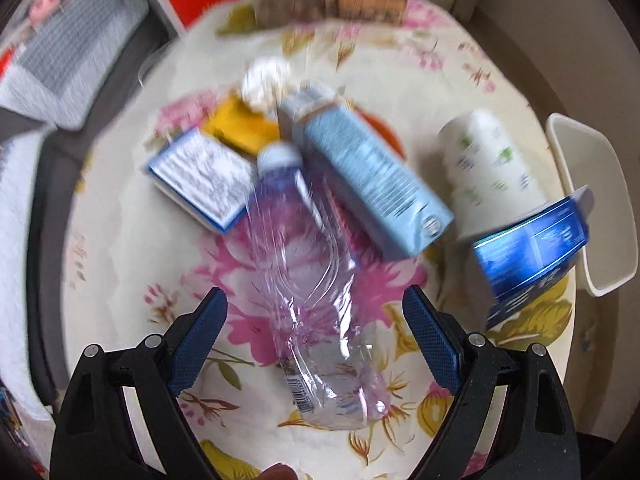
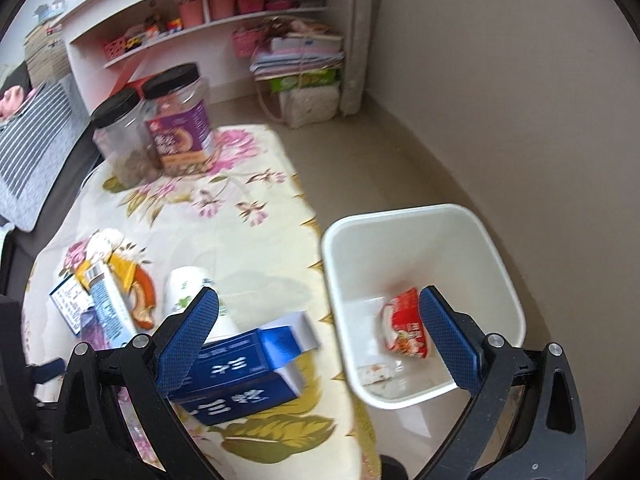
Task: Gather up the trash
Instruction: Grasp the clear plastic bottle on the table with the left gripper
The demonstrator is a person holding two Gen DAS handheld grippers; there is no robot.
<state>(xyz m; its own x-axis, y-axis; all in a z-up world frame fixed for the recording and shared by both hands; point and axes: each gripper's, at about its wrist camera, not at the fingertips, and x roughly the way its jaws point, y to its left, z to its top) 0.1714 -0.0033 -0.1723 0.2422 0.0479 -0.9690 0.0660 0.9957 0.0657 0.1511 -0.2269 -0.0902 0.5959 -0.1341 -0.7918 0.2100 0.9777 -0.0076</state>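
A crushed clear plastic bottle (image 1: 312,292) lies on the flowered tablecloth (image 1: 128,264), between the fingers of my open left gripper (image 1: 316,300), which hovers over it. Around it lie a light blue carton (image 1: 372,176), a white-and-blue box (image 1: 200,176), a yellow wrapper (image 1: 240,128), crumpled white paper (image 1: 264,80), a paper cup (image 1: 488,164) and a dark blue box (image 1: 532,248). My right gripper (image 2: 320,304) is open and empty above the table edge, between the dark blue box (image 2: 240,372) and the white bin (image 2: 496,264). A red wrapper (image 2: 404,328) lies in the bin.
Two black-lidded jars (image 2: 160,120) stand at the table's far end. A sofa with a striped grey cushion (image 2: 36,148) is on the left. White shelves (image 2: 208,20) and stacked bags (image 2: 300,76) stand by the far wall. The bin (image 1: 592,208) stands on the floor right of the table.
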